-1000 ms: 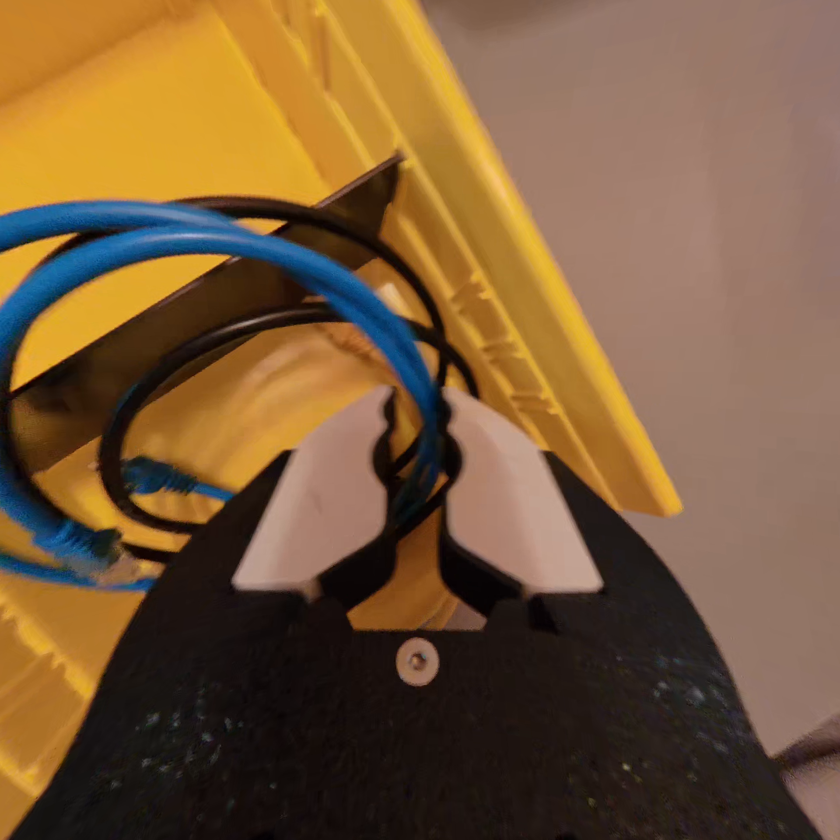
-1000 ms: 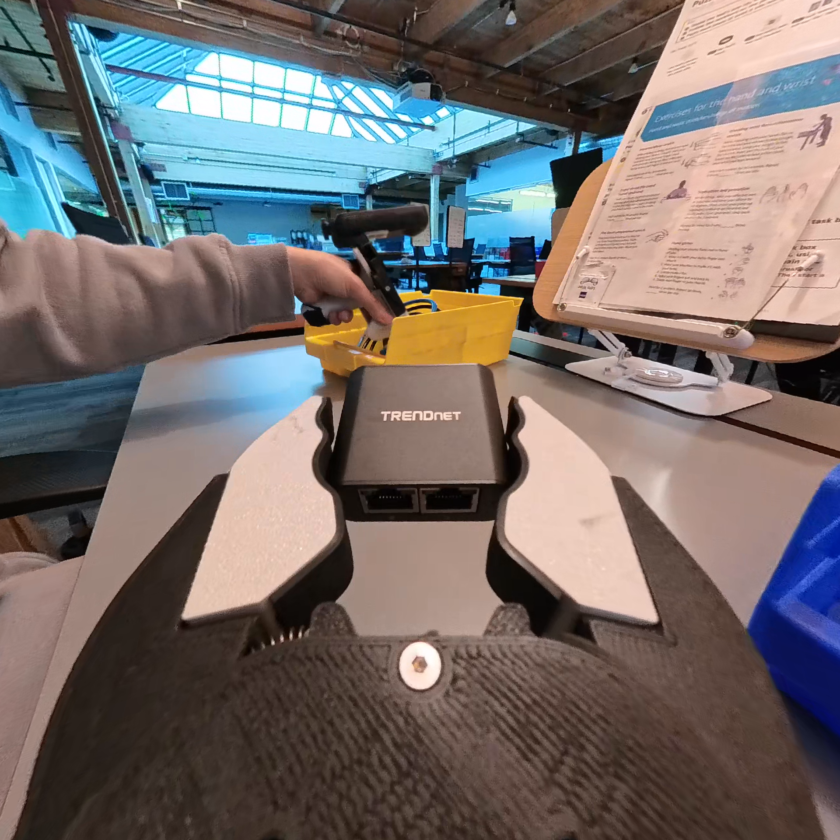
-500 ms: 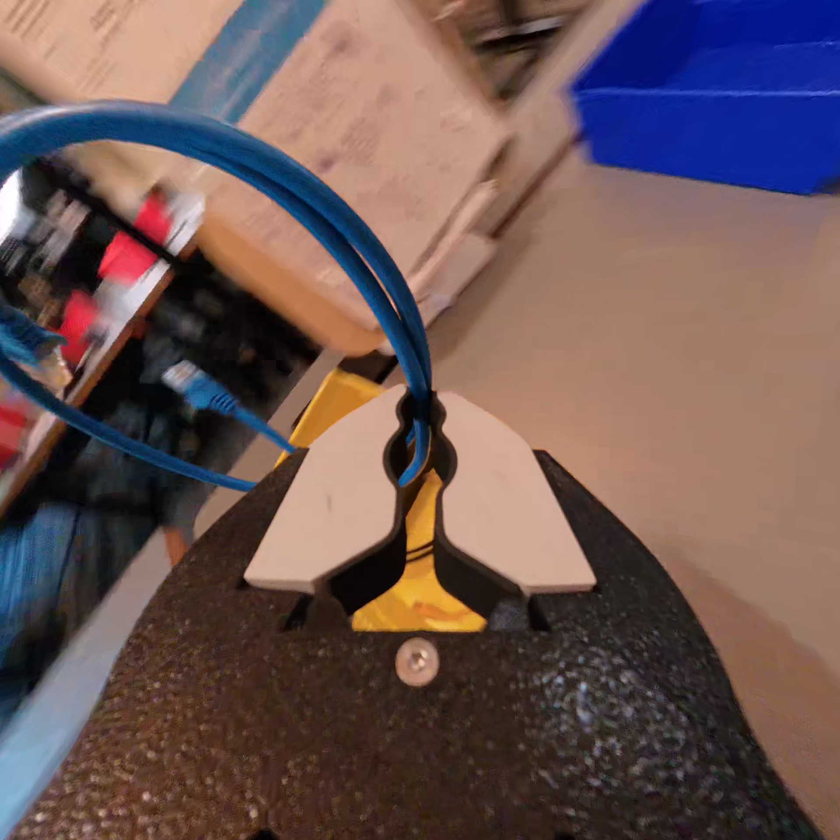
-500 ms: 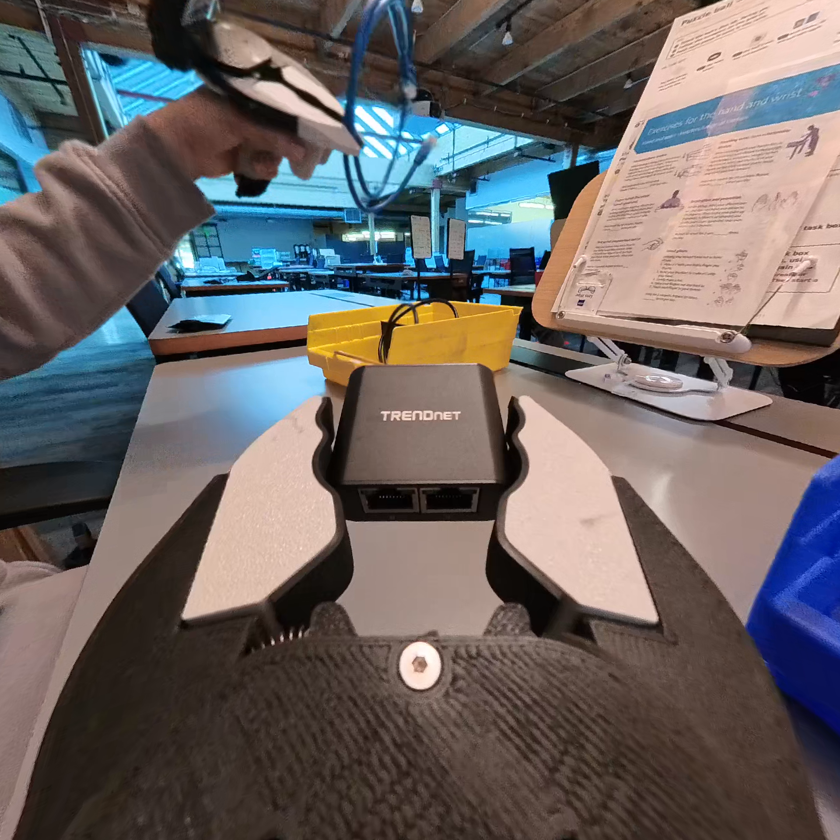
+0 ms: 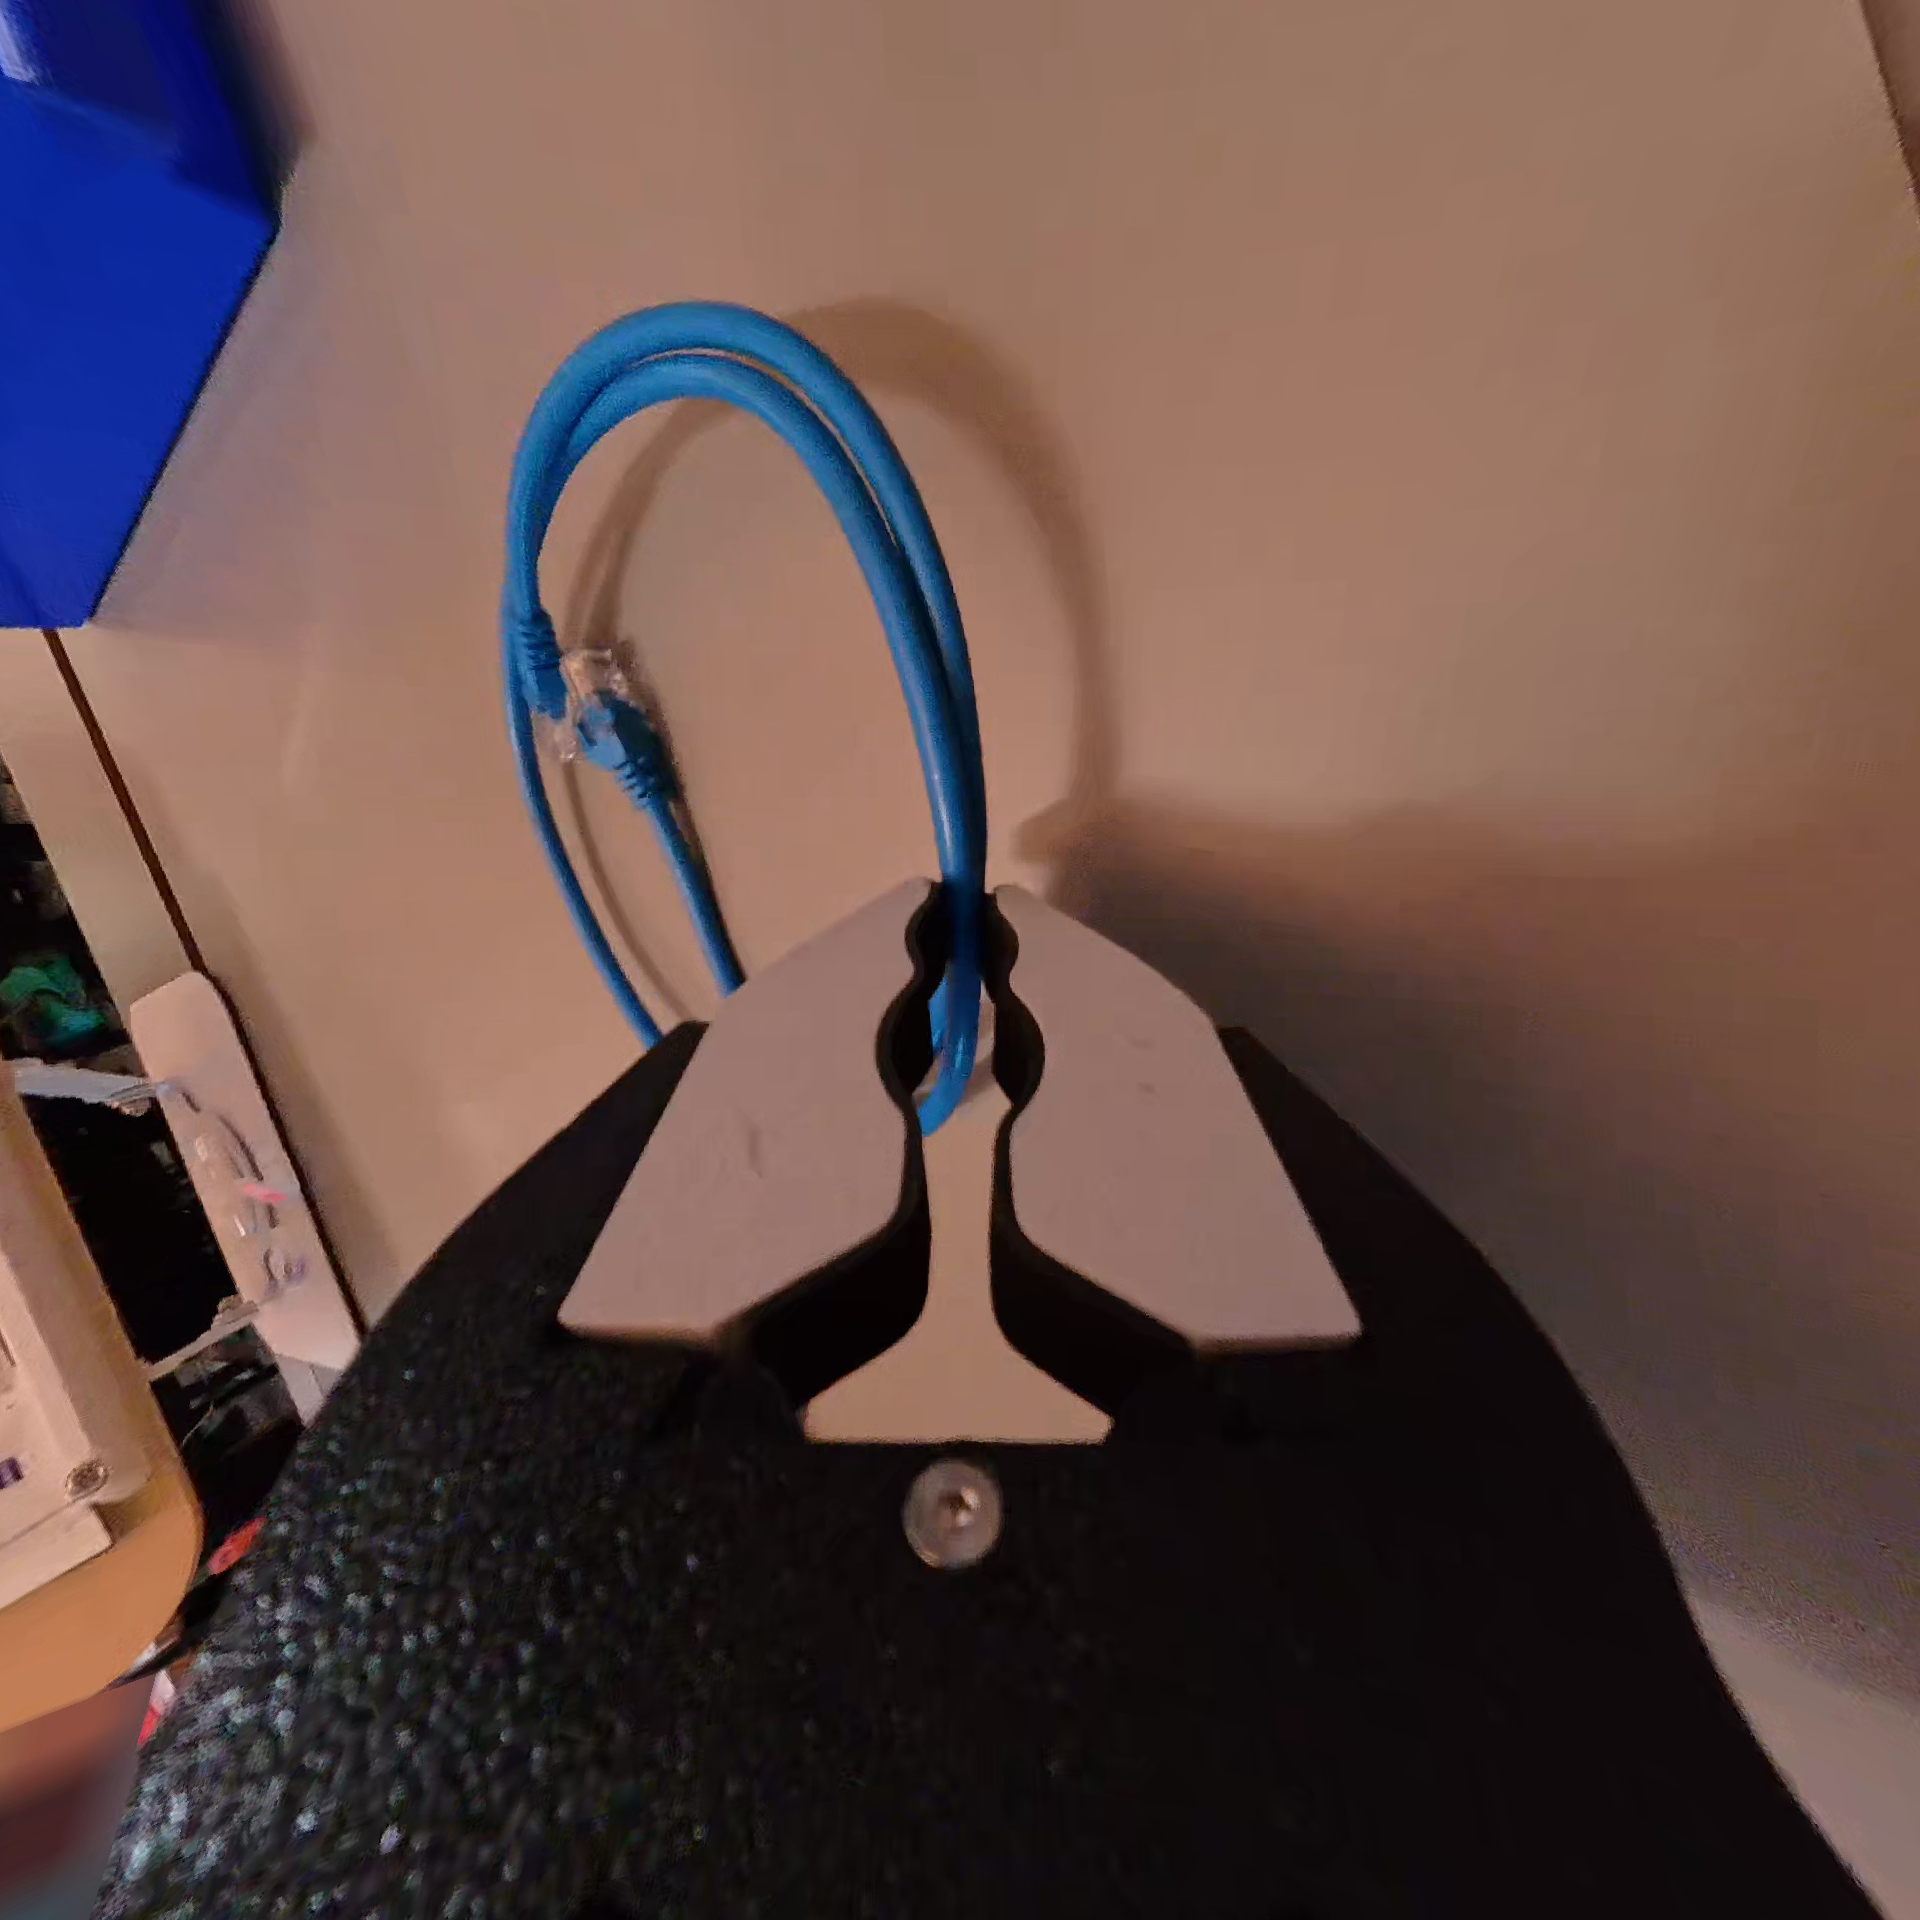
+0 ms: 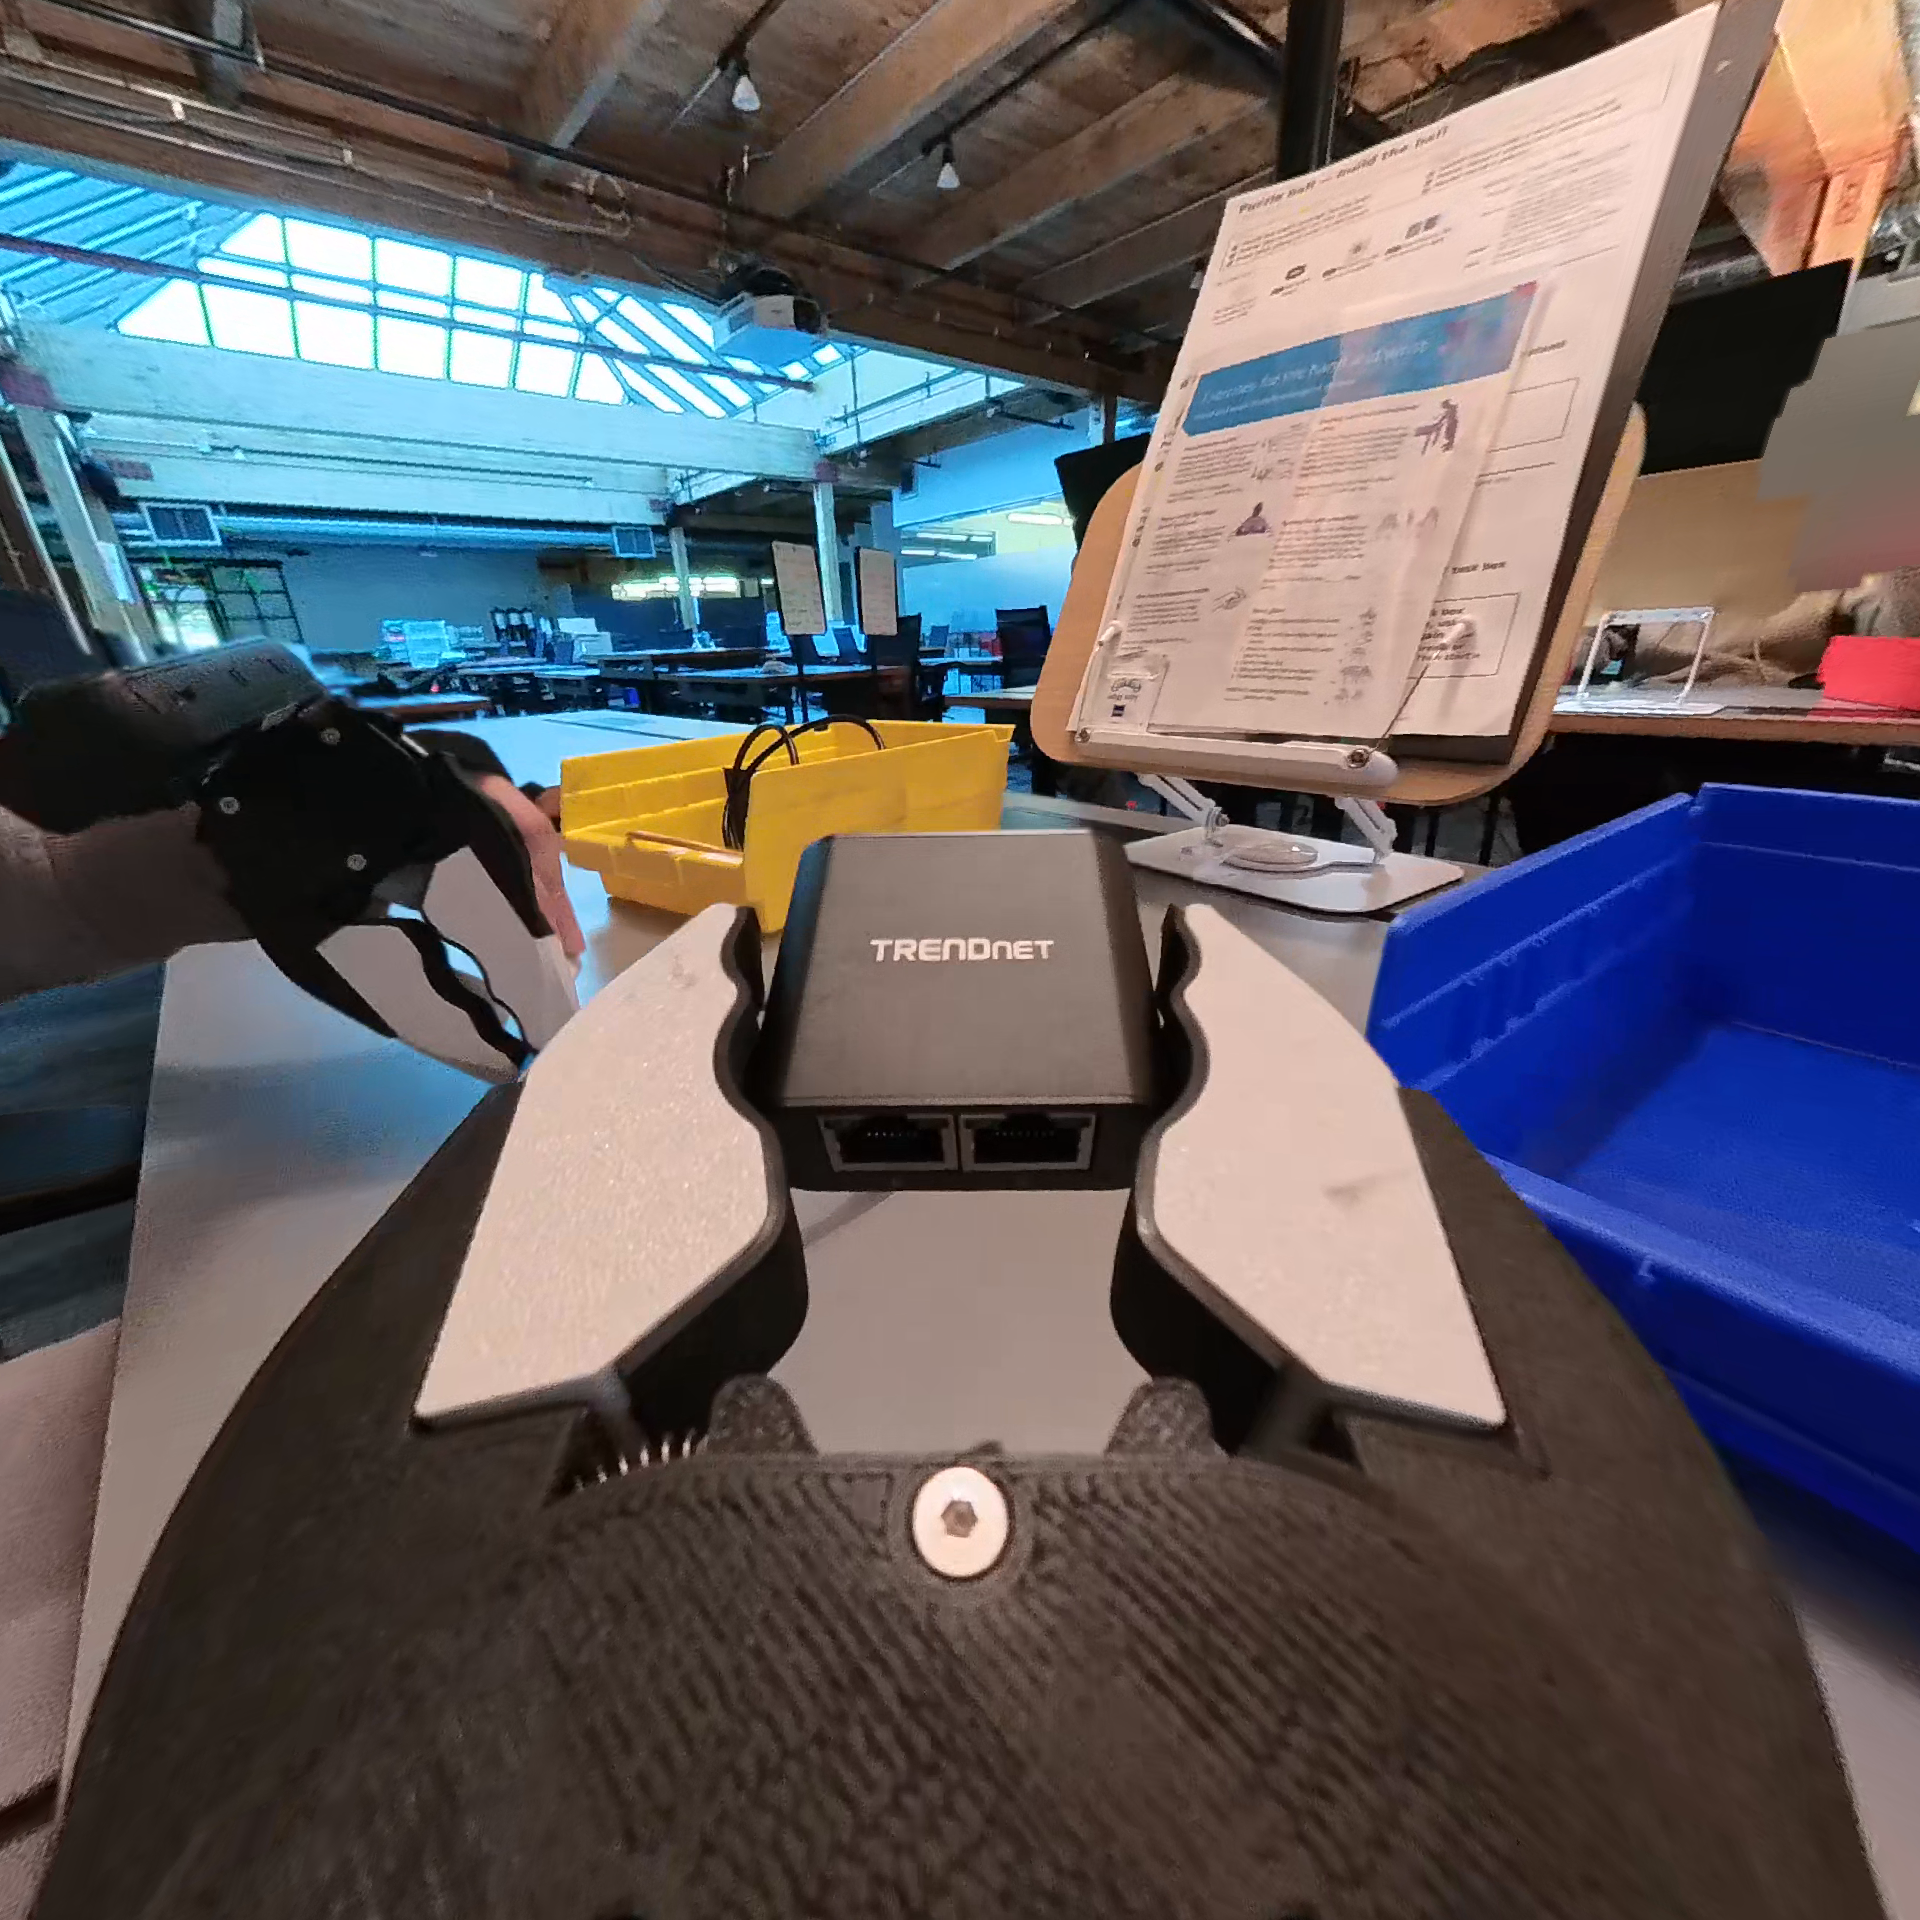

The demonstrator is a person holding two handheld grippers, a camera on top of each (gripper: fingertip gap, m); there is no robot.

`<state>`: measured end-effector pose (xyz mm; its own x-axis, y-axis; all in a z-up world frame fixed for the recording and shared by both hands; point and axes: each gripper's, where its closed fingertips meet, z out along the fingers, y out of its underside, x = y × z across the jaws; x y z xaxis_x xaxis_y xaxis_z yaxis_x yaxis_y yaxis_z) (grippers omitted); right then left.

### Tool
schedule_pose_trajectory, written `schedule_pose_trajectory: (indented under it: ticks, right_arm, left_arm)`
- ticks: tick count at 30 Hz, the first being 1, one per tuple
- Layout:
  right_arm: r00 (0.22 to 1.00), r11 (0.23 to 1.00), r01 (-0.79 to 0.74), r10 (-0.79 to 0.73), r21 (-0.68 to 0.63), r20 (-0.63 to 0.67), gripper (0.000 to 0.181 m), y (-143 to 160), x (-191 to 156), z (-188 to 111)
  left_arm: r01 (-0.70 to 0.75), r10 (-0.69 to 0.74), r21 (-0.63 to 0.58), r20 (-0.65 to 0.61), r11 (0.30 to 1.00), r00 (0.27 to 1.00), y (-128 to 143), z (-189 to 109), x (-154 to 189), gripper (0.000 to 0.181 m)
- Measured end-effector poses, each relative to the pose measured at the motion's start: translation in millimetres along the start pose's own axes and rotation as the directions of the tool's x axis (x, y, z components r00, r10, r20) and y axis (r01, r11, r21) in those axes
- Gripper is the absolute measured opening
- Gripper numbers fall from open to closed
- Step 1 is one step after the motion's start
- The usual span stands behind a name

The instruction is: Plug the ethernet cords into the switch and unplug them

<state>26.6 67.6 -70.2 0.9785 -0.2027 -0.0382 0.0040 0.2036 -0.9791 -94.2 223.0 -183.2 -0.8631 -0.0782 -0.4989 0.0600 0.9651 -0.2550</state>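
My left gripper [image 5: 961, 899] is shut on a coiled blue ethernet cord [image 5: 727, 358], pinched at the fingertips. The coil hangs down toward the grey table, and its two clear plugs [image 5: 592, 691] dangle at the loop's left side. My right gripper [image 6: 956, 925] is shut on a small black switch [image 6: 961, 982] that rests on the table, its two empty ports [image 6: 956, 1138] facing the camera. In the right wrist view the left gripper [image 6: 540, 1018] is low at the left of the switch, close to the table. The blue cord is hidden there.
A yellow bin [image 6: 821, 795] holding a black cord [image 6: 764, 753] stands behind the switch. A blue bin [image 6: 1683, 1060] stands to the right, also in the left wrist view [image 5: 114, 312]. A document stand with papers [image 6: 1340, 499] is at the back right. Spacing between my two grippers at the tips: around 25 centimetres.
My left gripper lifted the blue cord out of the yellow bin, swung it high, then brought it down to the table left of the switch. The right gripper shifted slightly with the switch.
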Motion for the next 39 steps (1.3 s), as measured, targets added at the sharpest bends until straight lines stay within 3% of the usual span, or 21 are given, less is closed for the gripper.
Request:
schedule_pose_trajectory:
  ticks: [3, 7, 11, 14, 16, 20, 23, 26, 28, 29, 30, 35, 39]
  right_arm:
    - [0.999, 0.999, 0.029, -0.028, -0.026, 0.021, 0.074, 4, -5, 4]
    - [0.999, 1.000, 0.006, -0.005, -0.019, 0.039, 0.074, 3, -5, 4]
    - [0.991, 1.000, 0.000, -0.001, 0.010, 0.132, 0.074, -1, -16, -1]
    - [0.984, 1.000, -0.003, 0.003, -0.003, 0.177, 0.074, 1, -21, 0]
    - [0.987, 1.000, 0.012, -0.009, -0.015, 0.163, 0.074, 3, -21, 1]
    - [0.981, 0.999, 0.030, -0.024, -0.025, 0.193, 0.074, 4, -27, 2]
    - [0.965, 1.000, 0.007, -0.004, -0.013, 0.263, 0.074, 2, -33, -2]
    - [0.936, 1.000, 0.015, -0.022, 0.023, 0.352, 0.074, -1, -45, -9]
    - [0.922, 0.999, 0.021, -0.035, 0.041, 0.386, 0.074, -3, -50, -12]
    - [0.918, 0.999, 0.022, -0.037, 0.044, 0.394, 0.074, -3, -51, -13]
    - [0.918, 0.999, 0.021, -0.037, 0.045, 0.396, 0.074, -3, -51, -13]
    - [0.920, 0.999, 0.018, -0.027, 0.028, 0.390, 0.073, -2, -50, -11]
    - [0.922, 0.999, 0.031, -0.033, 0.010, 0.386, 0.074, 1, -51, -9]
  left_arm:
    - [0.036, -0.033, 0.020, -0.112, 0.999, 0.993, -4, 4, 19, 0.006]
    - [0.232, -0.209, 0.056, -0.265, 0.971, 0.941, -18, -8, 30, 0.024]
    - [0.492, -0.422, 0.241, -0.289, 0.837, 0.859, -43, -20, -12, 0.037]
    - [0.625, -0.572, 0.203, -0.266, 0.754, 0.776, -27, -3, -47, 0.039]
    - [0.749, -0.688, 0.146, -0.314, 0.646, 0.654, -24, 12, -60, 0.035]
    - [0.951, -0.913, 0.058, -0.267, 0.304, 0.308, -36, 37, -79, 0.033]
    - [0.984, -0.953, 0.008, -0.247, 0.178, 0.175, -62, 50, -70, 0.042]
    - [0.978, -0.974, -0.008, -0.094, 0.208, 0.206, -64, 69, -66, 0.053]
    - [0.961, -0.960, -0.027, -0.055, 0.275, 0.274, -69, 76, -61, 0.052]
    - [0.947, -0.948, -0.036, -0.031, 0.318, 0.317, -68, 77, -60, 0.048]
    - [0.928, -0.930, -0.044, -0.022, 0.369, 0.368, -69, 75, -57, 0.030]
    - [0.773, -0.771, -0.068, -0.170, 0.630, 0.614, -80, 57, -30, 0.019]
    - [0.612, -0.615, -0.089, -0.219, 0.786, 0.758, -59, 38, -3, 0.011]
